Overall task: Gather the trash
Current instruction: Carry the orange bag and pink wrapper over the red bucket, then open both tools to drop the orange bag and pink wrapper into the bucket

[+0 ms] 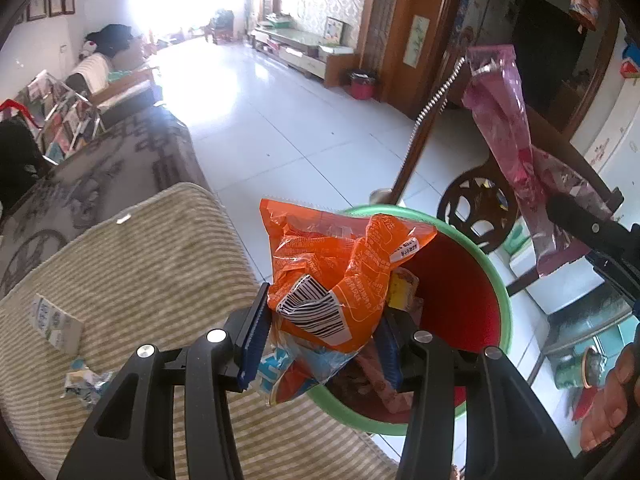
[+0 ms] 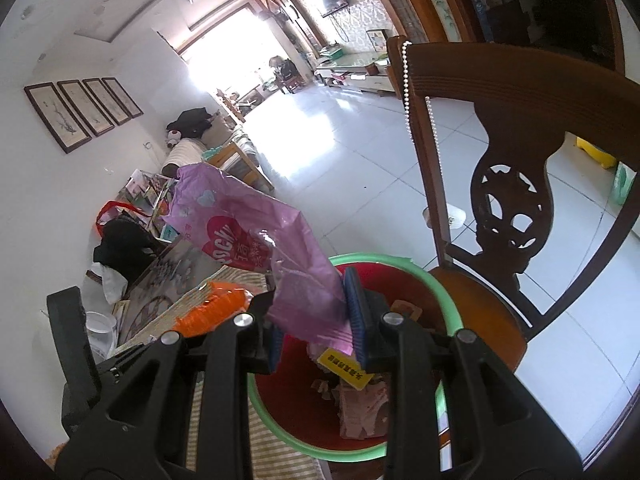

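left hand-held gripper [image 1: 320,344] clenched on crumpled orange plastic snack wrapper [image 1: 340,272], over 9 o'clock rim of red bin with green rim [image 1: 500,292] | right hand-held gripper [image 2: 316,332] clenched on long pink plastic wrapper [image 2: 280,248], upright above bin mouth, nearer to drop

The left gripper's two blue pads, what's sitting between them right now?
In the left wrist view, the left gripper is clamped on a crumpled orange wrapper, with a blue-and-white wrapper bunched beneath it, over the green-rimmed red bin.
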Demonstrator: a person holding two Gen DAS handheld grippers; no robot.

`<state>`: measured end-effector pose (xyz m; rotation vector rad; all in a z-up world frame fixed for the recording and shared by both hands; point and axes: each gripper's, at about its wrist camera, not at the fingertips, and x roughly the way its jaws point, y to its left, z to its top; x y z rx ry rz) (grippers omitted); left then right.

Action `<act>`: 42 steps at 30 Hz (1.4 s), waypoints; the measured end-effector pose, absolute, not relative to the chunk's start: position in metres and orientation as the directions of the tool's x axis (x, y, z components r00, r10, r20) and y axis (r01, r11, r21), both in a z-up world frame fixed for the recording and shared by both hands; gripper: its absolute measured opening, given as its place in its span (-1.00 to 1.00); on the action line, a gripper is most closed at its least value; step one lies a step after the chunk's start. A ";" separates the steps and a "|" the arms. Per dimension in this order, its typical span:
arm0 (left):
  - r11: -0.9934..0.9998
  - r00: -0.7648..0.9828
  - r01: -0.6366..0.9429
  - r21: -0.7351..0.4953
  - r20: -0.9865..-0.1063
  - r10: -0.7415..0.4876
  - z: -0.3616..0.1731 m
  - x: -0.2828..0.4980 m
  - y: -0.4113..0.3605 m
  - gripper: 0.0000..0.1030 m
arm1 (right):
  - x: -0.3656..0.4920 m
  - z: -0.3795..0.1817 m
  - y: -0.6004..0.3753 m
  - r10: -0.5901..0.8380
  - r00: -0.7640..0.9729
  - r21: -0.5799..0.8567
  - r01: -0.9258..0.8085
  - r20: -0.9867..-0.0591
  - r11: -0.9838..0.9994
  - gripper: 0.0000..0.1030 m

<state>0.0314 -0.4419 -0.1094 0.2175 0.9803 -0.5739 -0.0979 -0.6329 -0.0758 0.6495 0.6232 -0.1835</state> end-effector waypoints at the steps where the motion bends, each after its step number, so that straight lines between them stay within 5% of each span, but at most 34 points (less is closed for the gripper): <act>1: 0.829 0.415 0.553 -0.083 -0.835 -0.361 -0.111 0.031 -0.444 -0.13 | -0.099 -0.076 -0.634 0.025 0.801 0.504 0.353 -0.599 0.788 -0.47; 36: 0.789 0.190 0.582 -0.199 -0.910 -0.369 -0.162 0.047 -0.474 -0.11 | -0.092 -0.126 -0.656 0.018 0.681 0.473 0.489 -0.732 0.733 -0.47; 42: 0.775 0.134 0.575 -0.260 -0.905 -0.403 -0.168 0.047 -0.465 0.14 | -0.089 -0.130 -0.652 0.006 0.664 0.456 0.507 -0.748 0.731 -0.47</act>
